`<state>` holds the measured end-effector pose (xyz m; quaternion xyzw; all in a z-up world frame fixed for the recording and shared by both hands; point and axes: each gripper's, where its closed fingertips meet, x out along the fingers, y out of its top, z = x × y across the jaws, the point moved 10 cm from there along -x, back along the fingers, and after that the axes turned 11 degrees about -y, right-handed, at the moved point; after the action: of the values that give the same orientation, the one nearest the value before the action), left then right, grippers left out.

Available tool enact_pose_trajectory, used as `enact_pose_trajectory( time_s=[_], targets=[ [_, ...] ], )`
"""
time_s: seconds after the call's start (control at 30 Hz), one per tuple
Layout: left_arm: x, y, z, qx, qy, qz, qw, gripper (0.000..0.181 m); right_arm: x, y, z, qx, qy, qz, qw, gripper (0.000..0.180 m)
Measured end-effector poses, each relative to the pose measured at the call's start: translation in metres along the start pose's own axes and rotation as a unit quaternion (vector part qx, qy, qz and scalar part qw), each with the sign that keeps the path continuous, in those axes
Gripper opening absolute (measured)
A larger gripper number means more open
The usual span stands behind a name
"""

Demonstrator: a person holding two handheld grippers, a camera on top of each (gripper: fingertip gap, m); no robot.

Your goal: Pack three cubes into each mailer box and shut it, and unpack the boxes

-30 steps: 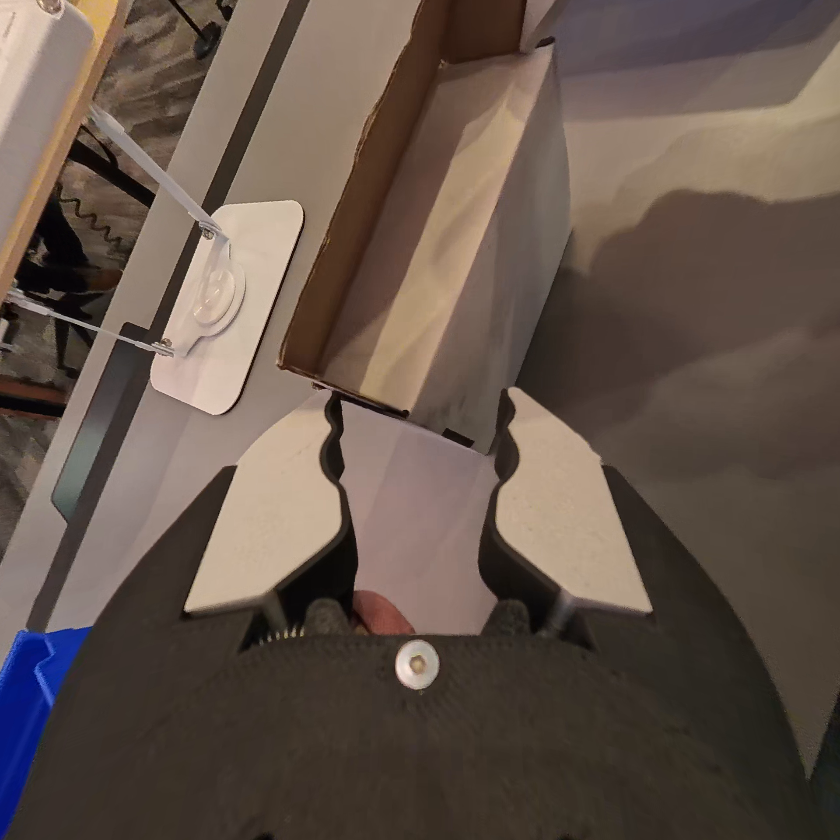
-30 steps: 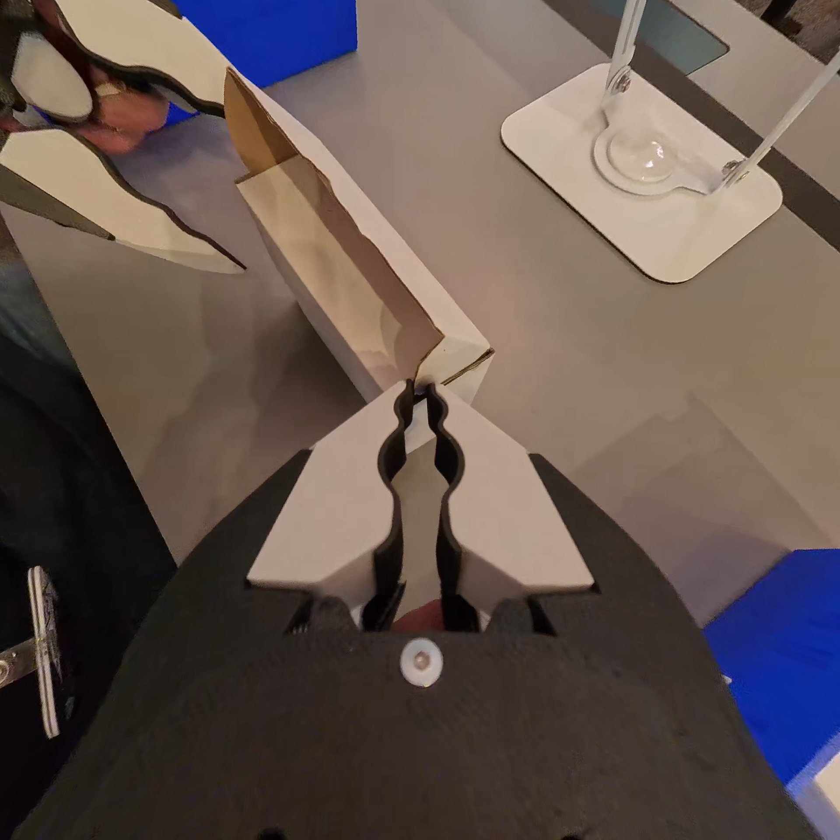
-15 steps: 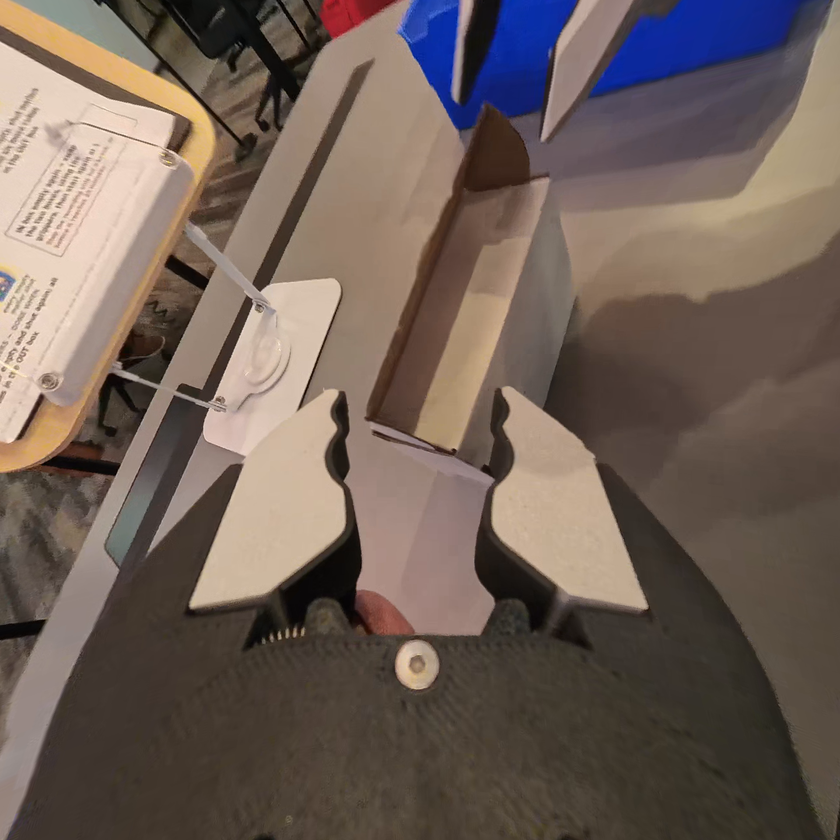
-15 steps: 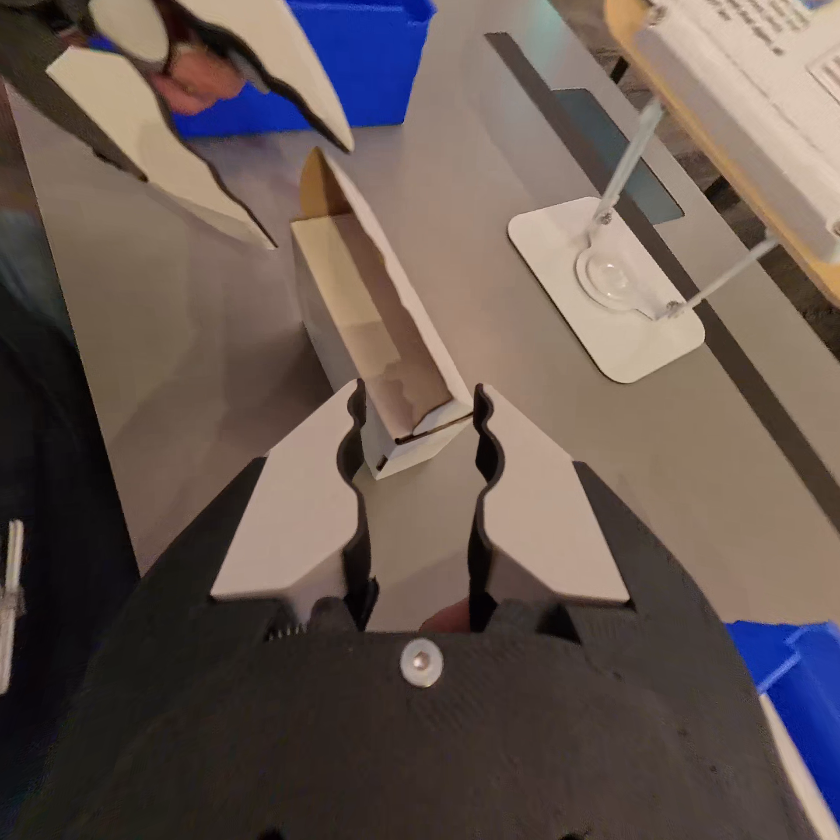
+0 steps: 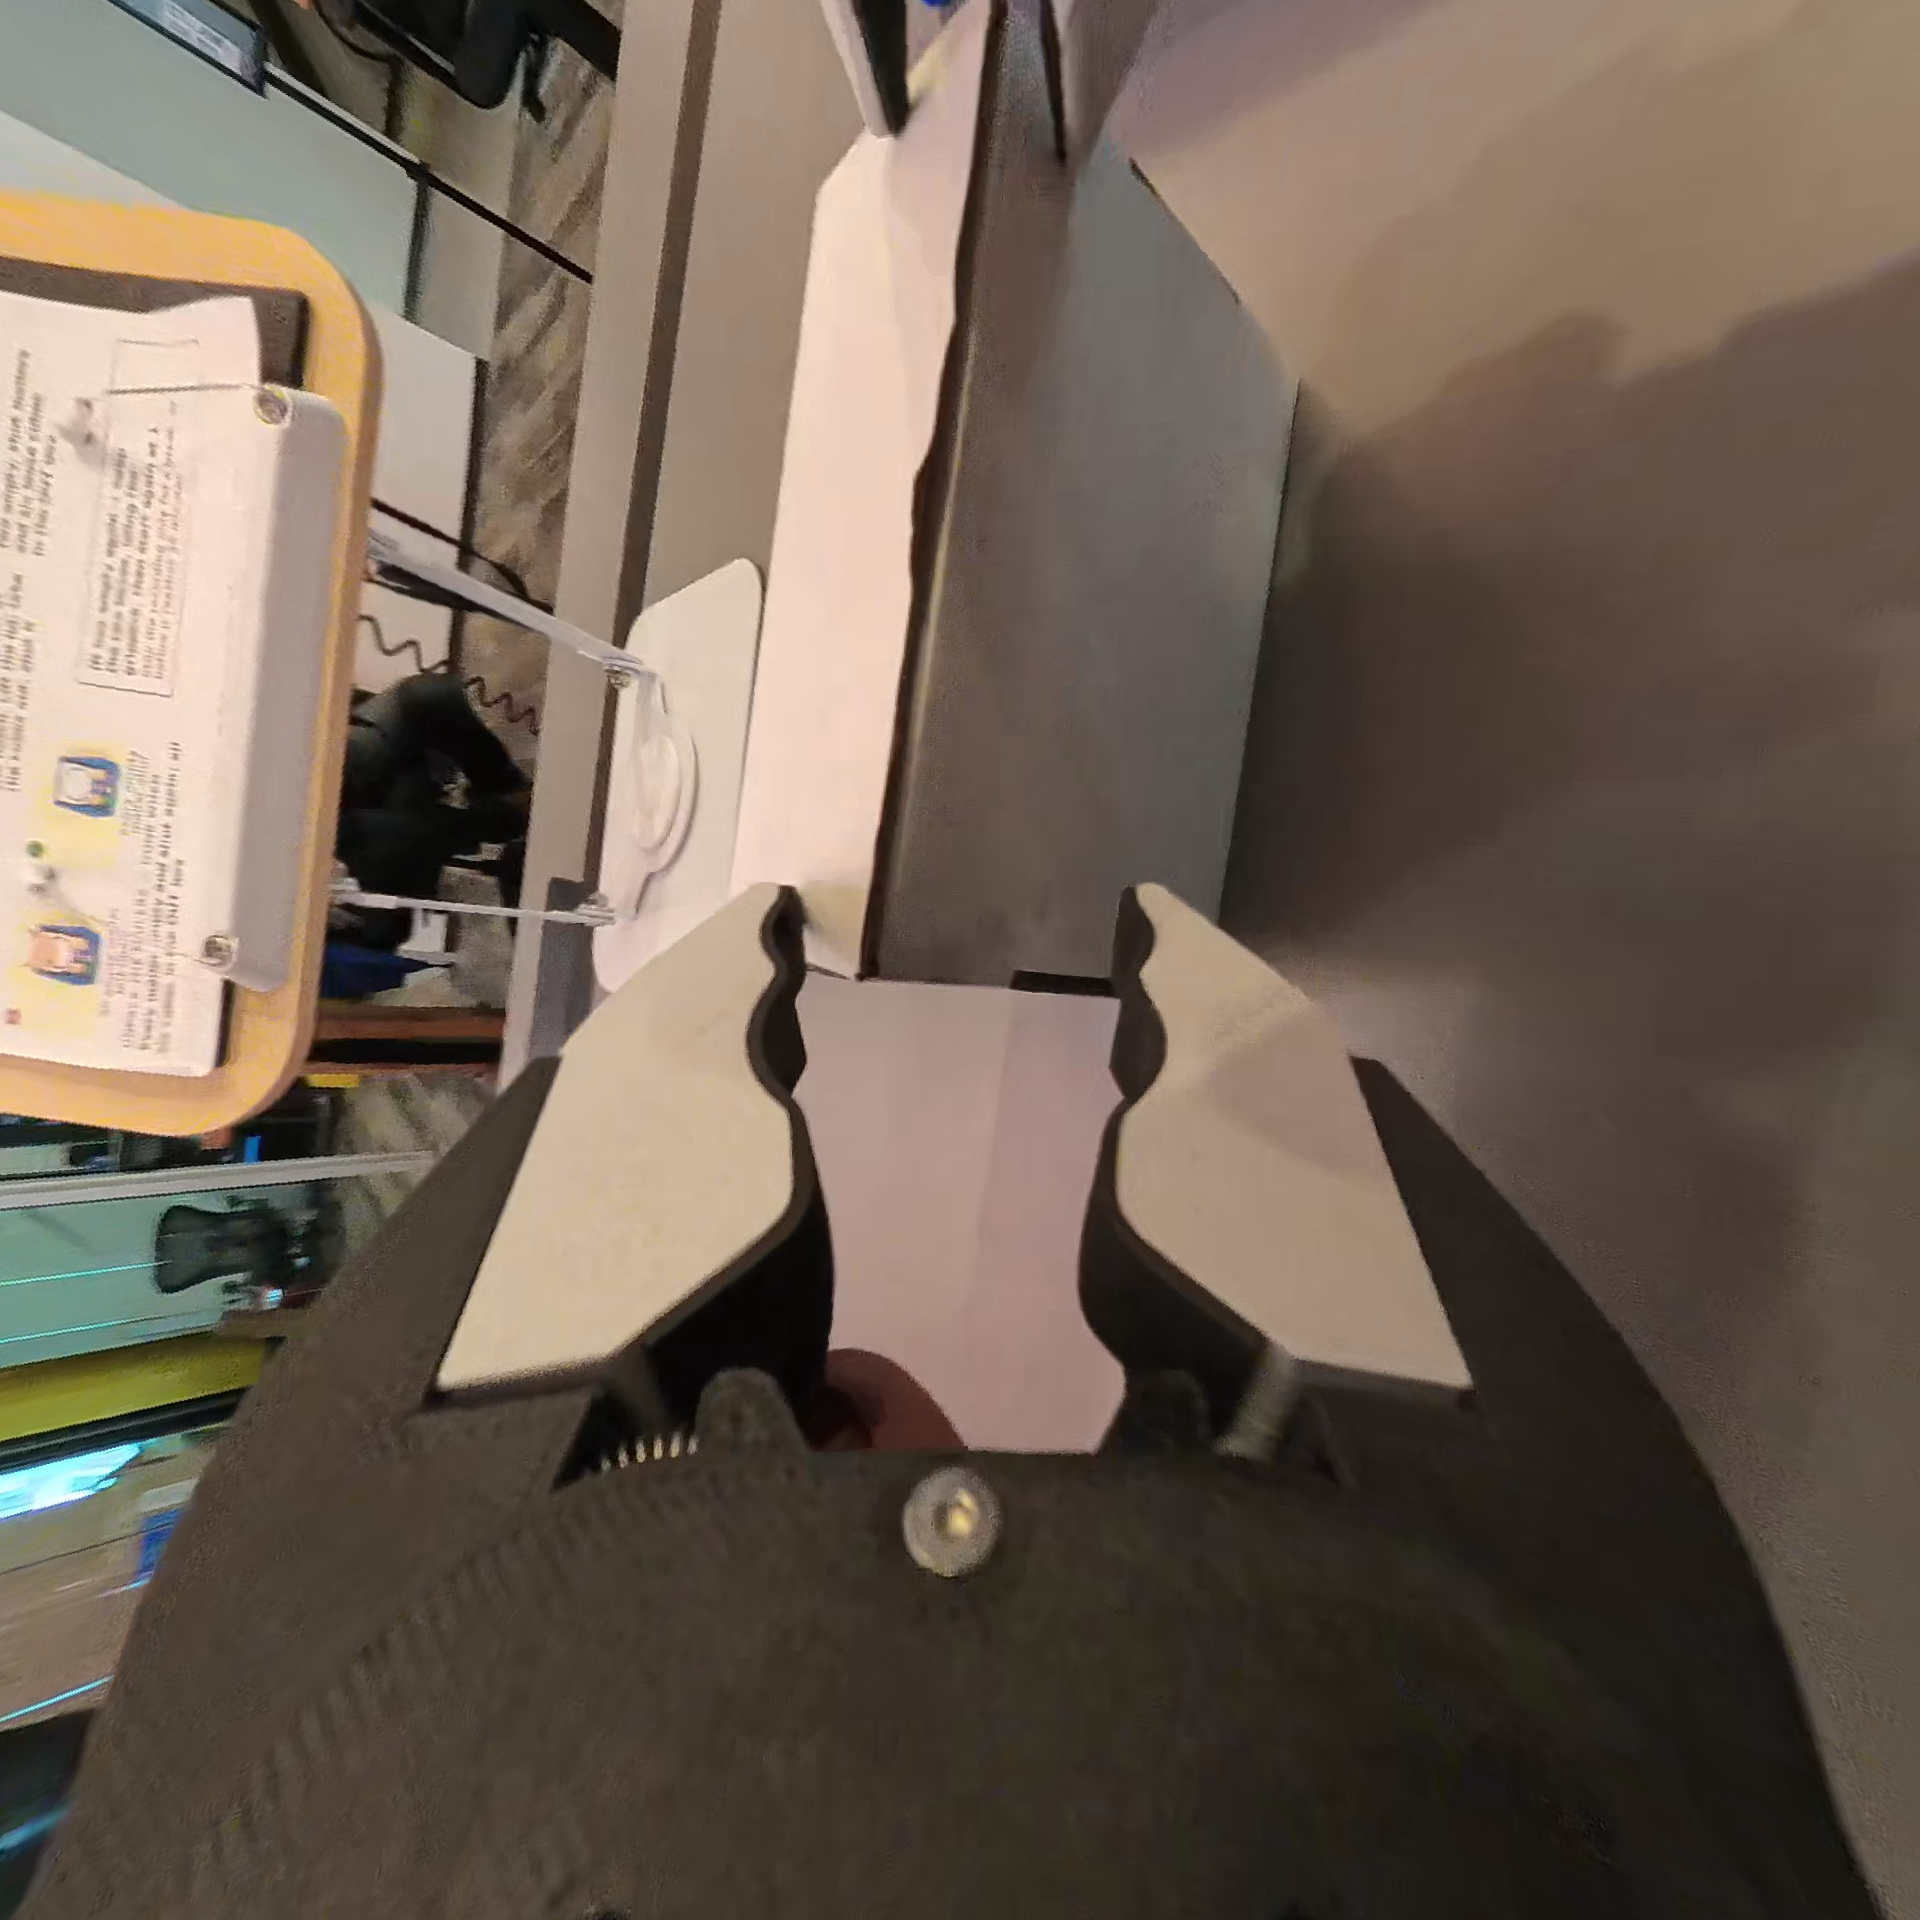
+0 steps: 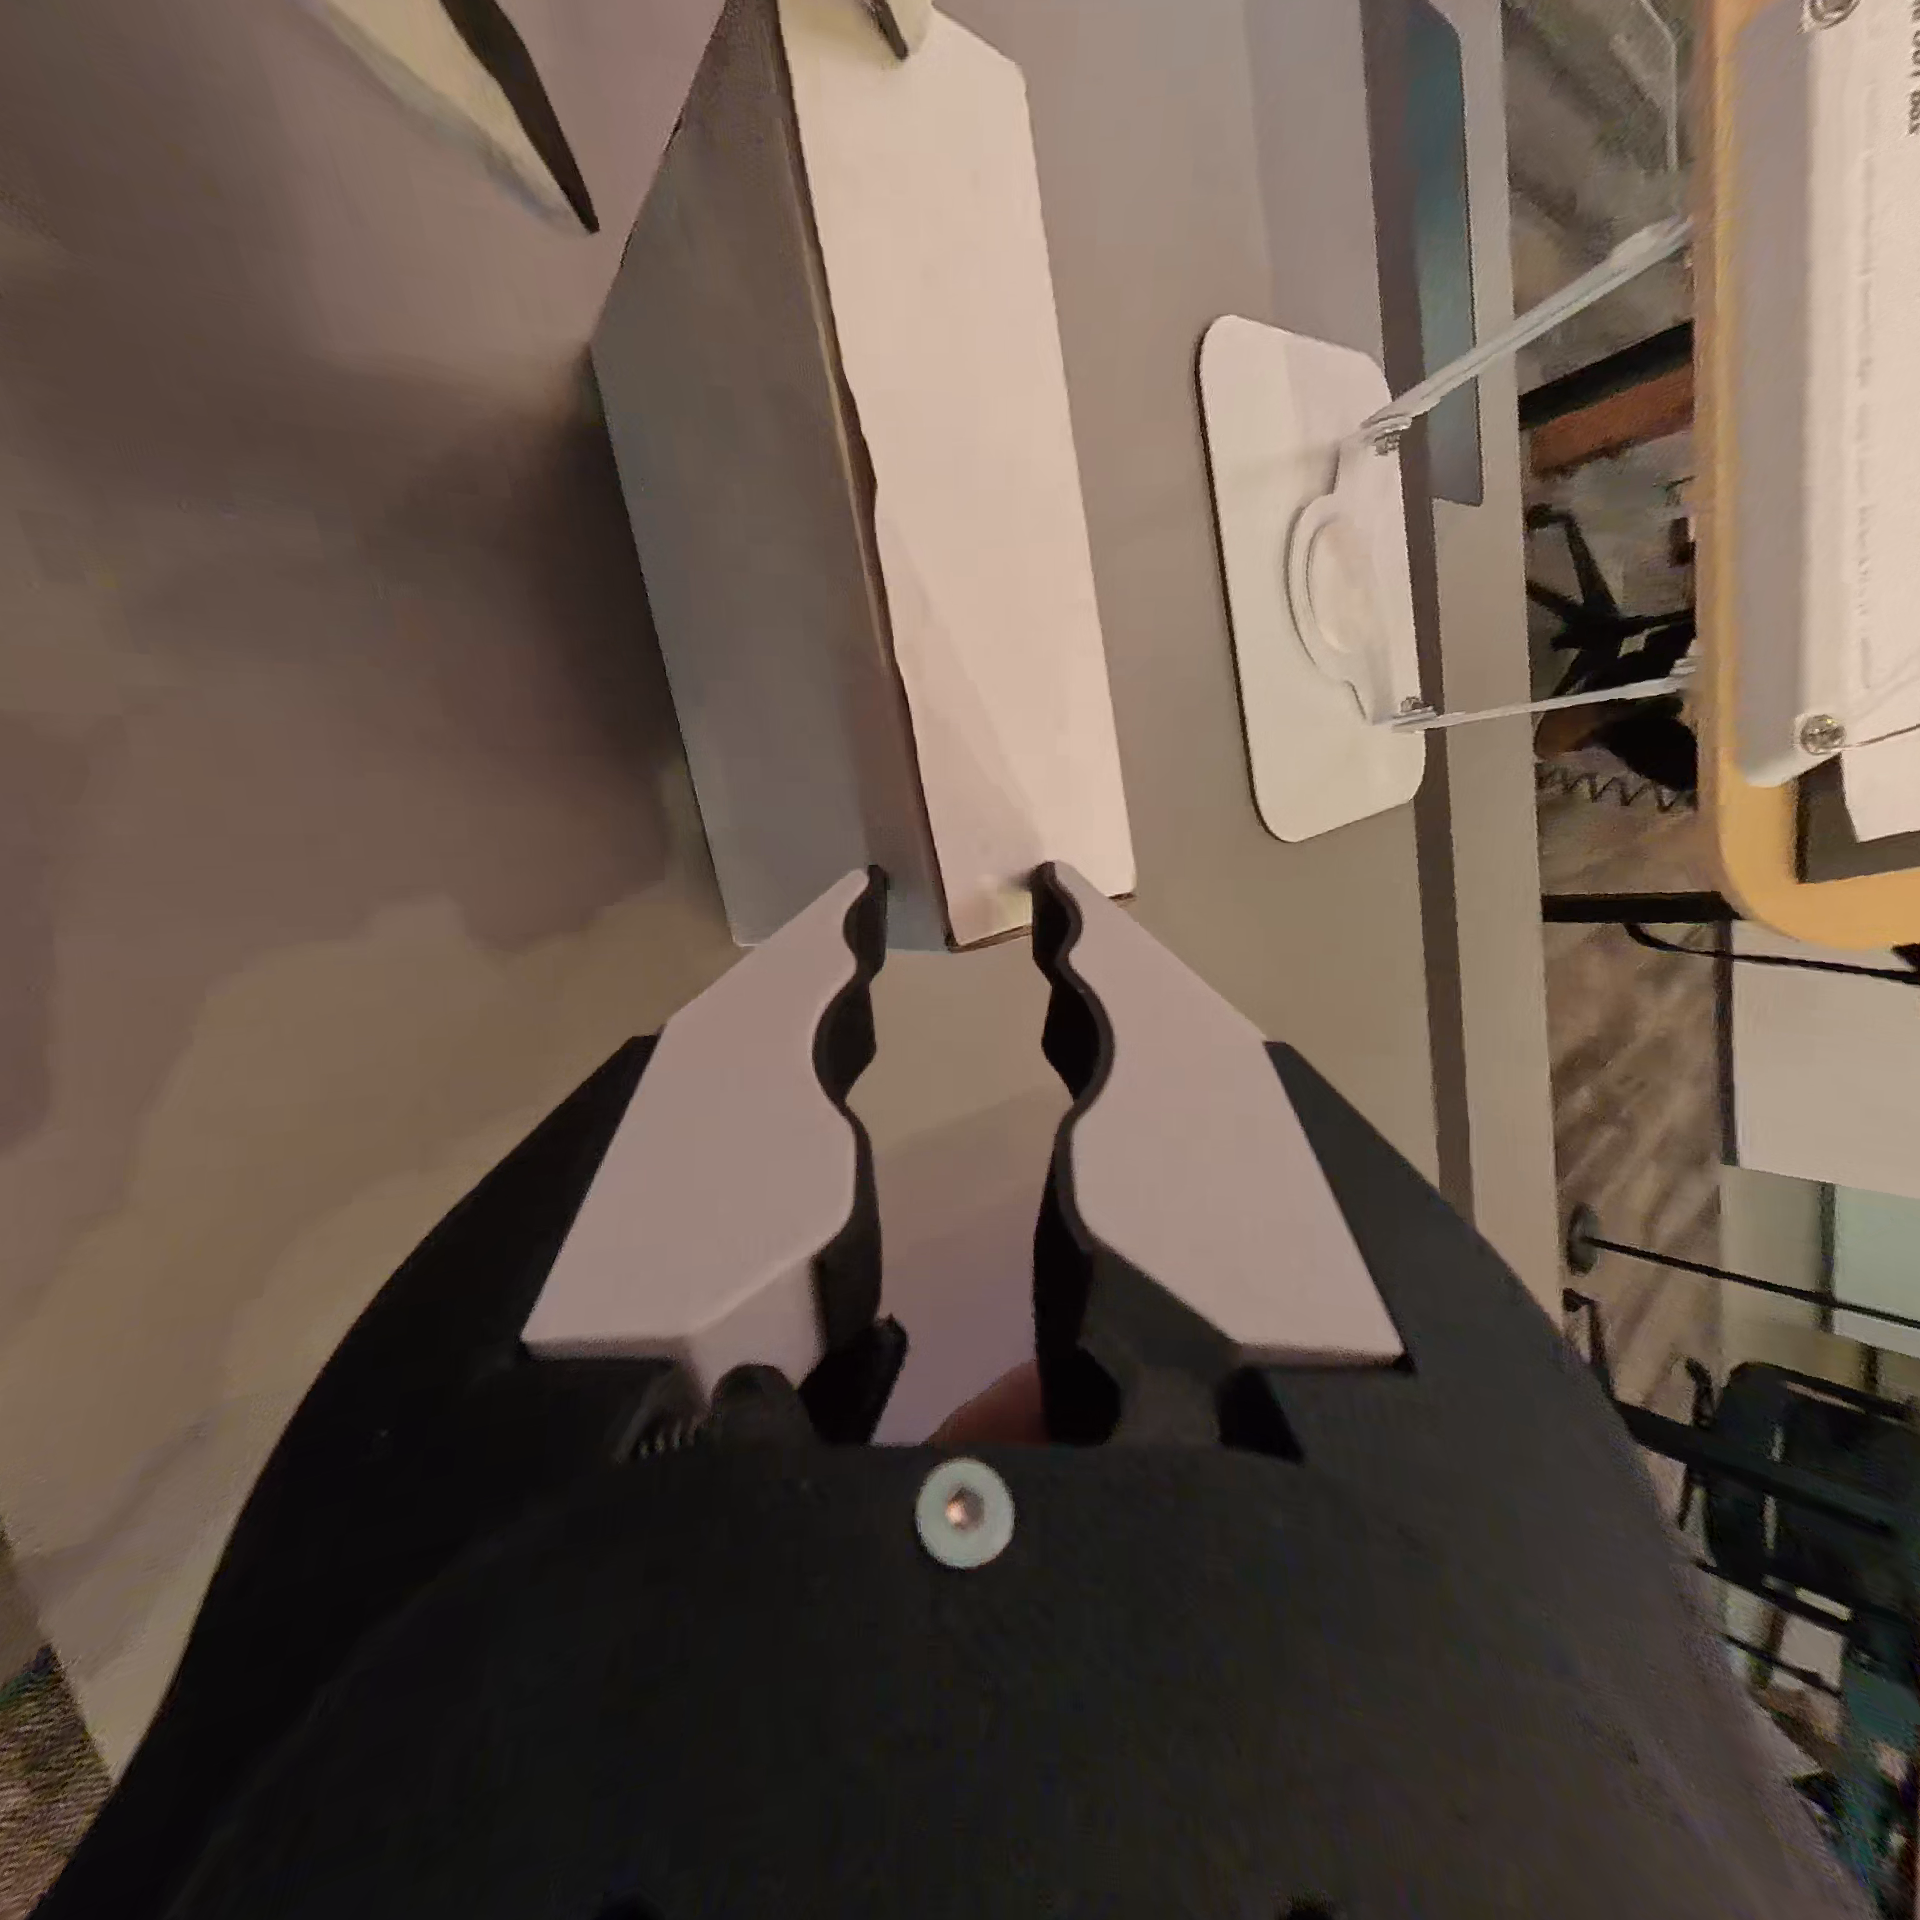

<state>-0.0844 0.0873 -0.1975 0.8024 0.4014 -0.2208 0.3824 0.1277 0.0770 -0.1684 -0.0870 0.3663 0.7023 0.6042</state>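
A white mailer box (image 5: 1091, 623) lies lengthwise on the grey table (image 5: 1610, 727). Its white lid panel (image 5: 862, 520) is folded over the top, and a dark seam runs along the edge. No cubes show. My left gripper (image 5: 956, 914) is open, its tips at the box's near end, with a white end flap (image 5: 956, 1143) lying between the fingers. My right gripper (image 6: 958, 883) is open at the opposite end, where the lid's (image 6: 966, 468) near corner sits between its tips. Each gripper's fingers (image 5: 883, 62) show at the far end in the other's view (image 6: 520, 125).
A white stand base with a clear dome (image 5: 675, 769) sits beside the box near the table's edge and also shows in the right wrist view (image 6: 1320, 582). A wood-rimmed board with printed sheets (image 5: 177, 665) hangs beyond that edge. Office floor and chairs lie past it.
The box was an open trough; now the lid panel lies over it. Both grippers have swung down level with the box ends. The right gripper opened from nearly shut.
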Motion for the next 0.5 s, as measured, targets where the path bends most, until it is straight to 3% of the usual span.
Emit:
enact_pose_trajectory(
  time_s=[0.1,0.2,0.33,0.5],
  targets=[
    [0.002,0.0,0.002,0.022,0.02,-0.016,0.999,0.051,0.0,0.002,-0.001,0.002,-0.004,-0.009,1.0,0.026],
    [0.002,0.0,0.004,0.027,0.012,-0.016,0.999,0.058,0.0,0.001,0.001,0.021,0.007,0.0,1.0,0.027],
    [-0.006,-0.001,-0.008,-0.035,-0.008,0.021,0.999,0.053,-0.004,-0.001,0.006,0.057,0.033,0.015,0.998,0.031],
    [-0.007,0.0,-0.006,-0.022,-0.03,0.009,0.999,0.048,-0.002,0.003,0.007,0.059,0.049,0.019,0.997,0.02]
  ],
)
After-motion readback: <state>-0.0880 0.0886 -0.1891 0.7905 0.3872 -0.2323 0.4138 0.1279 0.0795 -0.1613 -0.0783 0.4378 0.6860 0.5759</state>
